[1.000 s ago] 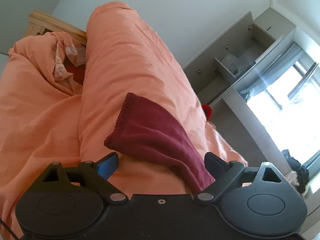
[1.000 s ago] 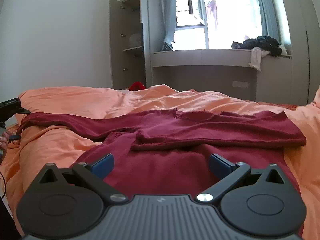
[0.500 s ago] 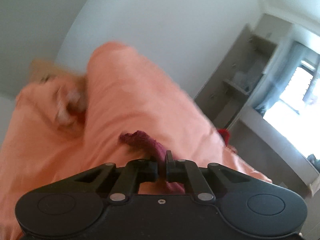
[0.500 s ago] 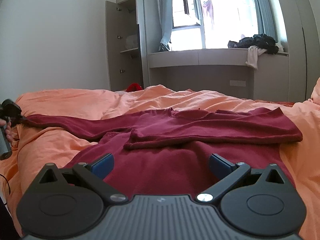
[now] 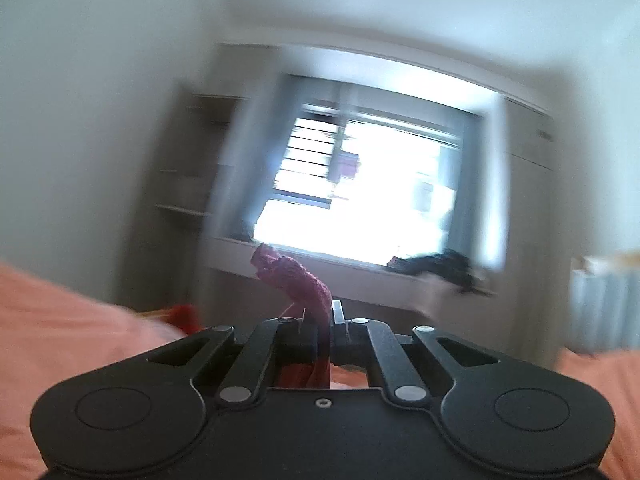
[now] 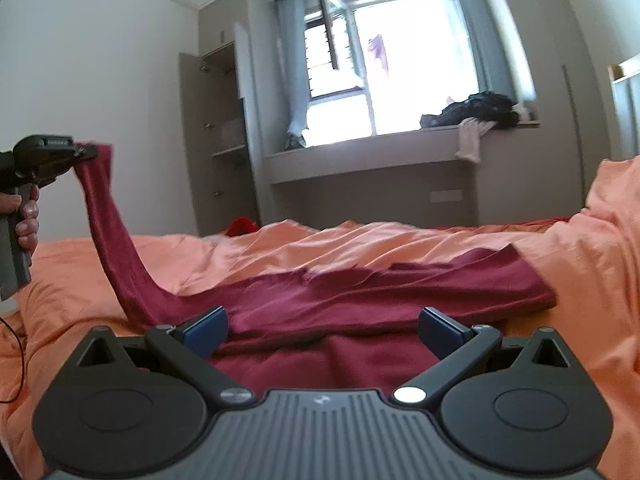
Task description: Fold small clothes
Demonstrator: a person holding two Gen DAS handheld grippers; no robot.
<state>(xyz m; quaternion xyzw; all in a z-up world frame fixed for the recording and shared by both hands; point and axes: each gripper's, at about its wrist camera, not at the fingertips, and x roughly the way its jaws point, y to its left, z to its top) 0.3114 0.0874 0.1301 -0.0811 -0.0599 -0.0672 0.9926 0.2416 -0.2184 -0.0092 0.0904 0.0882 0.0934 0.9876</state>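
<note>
A dark red long-sleeved top (image 6: pixel 360 312) lies spread on the orange bedding (image 6: pixel 280 252). My left gripper (image 5: pixel 330 328) is shut on the end of its sleeve (image 5: pixel 296 280), which sticks up between the jaws. In the right wrist view the left gripper (image 6: pixel 86 152) holds that sleeve (image 6: pixel 116 248) lifted high above the bed at the left. My right gripper (image 6: pixel 322 328) is open and empty, low over the top's body, with blue pads (image 6: pixel 206 330) on either side of the cloth.
A window sill (image 6: pixel 400 140) with a heap of dark clothes (image 6: pixel 476 110) runs behind the bed. An open wardrobe (image 6: pixel 216 136) stands at the left. A red item (image 6: pixel 240 226) lies beyond the bed's far edge. A cable (image 6: pixel 16 344) hangs at the left.
My left gripper closed on the sleeve end and lifted it up off the bed, swinging toward the window. My right gripper stayed open and moved lower over the top.
</note>
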